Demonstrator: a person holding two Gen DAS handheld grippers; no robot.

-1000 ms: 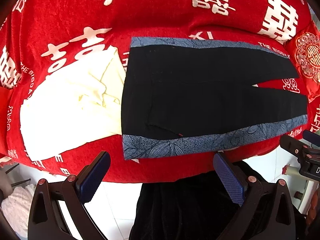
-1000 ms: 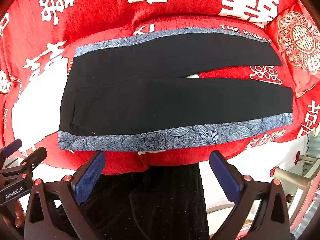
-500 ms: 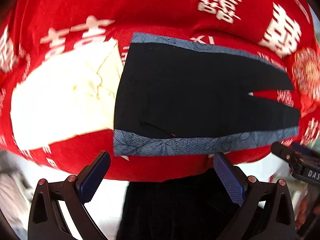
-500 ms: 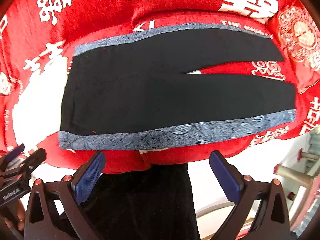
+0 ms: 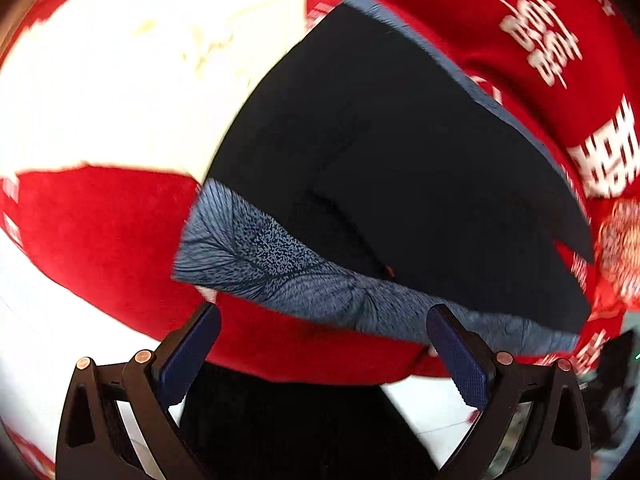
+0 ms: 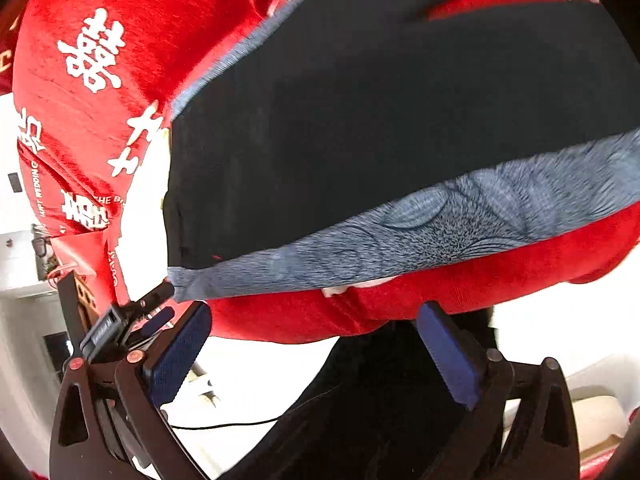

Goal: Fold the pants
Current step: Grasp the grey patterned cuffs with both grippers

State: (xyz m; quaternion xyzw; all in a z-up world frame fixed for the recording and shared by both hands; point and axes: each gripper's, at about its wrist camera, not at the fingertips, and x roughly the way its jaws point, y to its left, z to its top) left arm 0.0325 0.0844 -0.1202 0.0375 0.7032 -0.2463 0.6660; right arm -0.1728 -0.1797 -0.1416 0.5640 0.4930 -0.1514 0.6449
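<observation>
1. Pants (image 5: 400, 152) (image 6: 380, 120): black, with a blue-grey patterned stripe (image 5: 280, 272) (image 6: 460, 224) along the near edge. Spread flat on a red cover (image 5: 100, 232) (image 6: 100, 120) printed with white characters.
2. Legs part in a narrow slit at the far right of the pants; red cover shows through the slit.
3. White cloth (image 5: 120, 80) lies on the cover at the waist end of the pants, its edge running under or against them; cannot tell which.
4. Left gripper (image 5: 323, 342): jaws wide apart, holding nothing. It sits just short of the stripe, near the waist corner; the right blue pad (image 5: 460, 364) overlaps the stripe's edge in view, contact unclear.
5. Right gripper (image 6: 314, 344): jaws wide apart, empty, below the stripe, off the cover's near edge.
6. In the right wrist view, the left gripper's tip (image 6: 156, 296) is right at the stripe's waist corner.
7. Both views blurred.
</observation>
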